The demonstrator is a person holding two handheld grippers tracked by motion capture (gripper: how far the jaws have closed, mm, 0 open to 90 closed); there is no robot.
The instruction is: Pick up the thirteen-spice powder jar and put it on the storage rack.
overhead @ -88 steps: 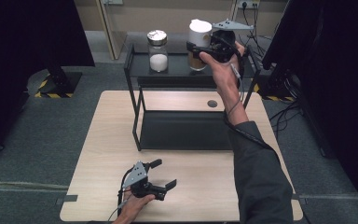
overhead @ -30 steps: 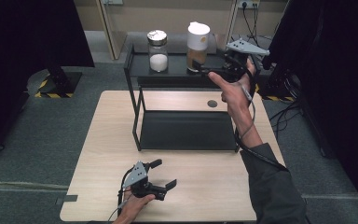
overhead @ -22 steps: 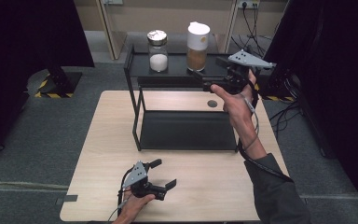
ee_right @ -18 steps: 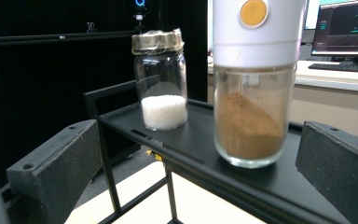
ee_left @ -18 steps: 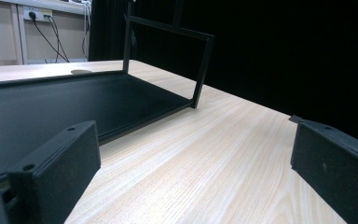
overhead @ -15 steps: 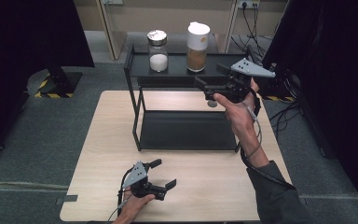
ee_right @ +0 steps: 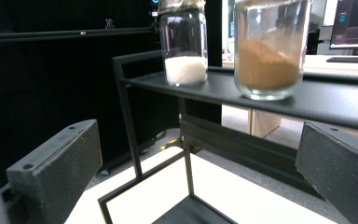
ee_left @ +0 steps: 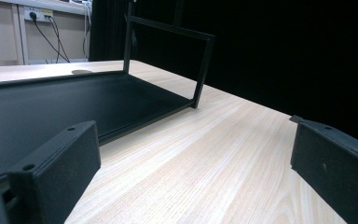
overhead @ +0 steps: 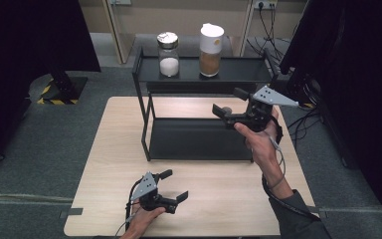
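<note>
A black two-tier rack (overhead: 144,124) stands at the back of the wooden table (overhead: 114,149). On its top shelf (overhead: 238,67) sit a glass jar of white powder (overhead: 168,55) with a silver lid and a taller jar of brown powder (overhead: 211,45) with a white lid. My right gripper (overhead: 232,102) hangs open and empty over the right end of the lower shelf (overhead: 199,139), below and in front of the jars. From it, the white-powder jar (ee_right: 184,46) and the brown-powder jar (ee_right: 268,51) stand above the open gripper (ee_right: 196,177). My left gripper (overhead: 174,185) rests open on the table near the front edge, facing the rack (ee_left: 200,70).
Black curtains close in both sides. Cables (overhead: 323,114) trail on the floor right of the table. A stand base with yellow-black tape (overhead: 54,92) sits on the floor at left. A small round mark (ee_left: 85,71) lies on the table behind the rack.
My right gripper let go of the brown-powder jar on the top shelf, then drew back and down toward the person, open. The left gripper stayed still.
</note>
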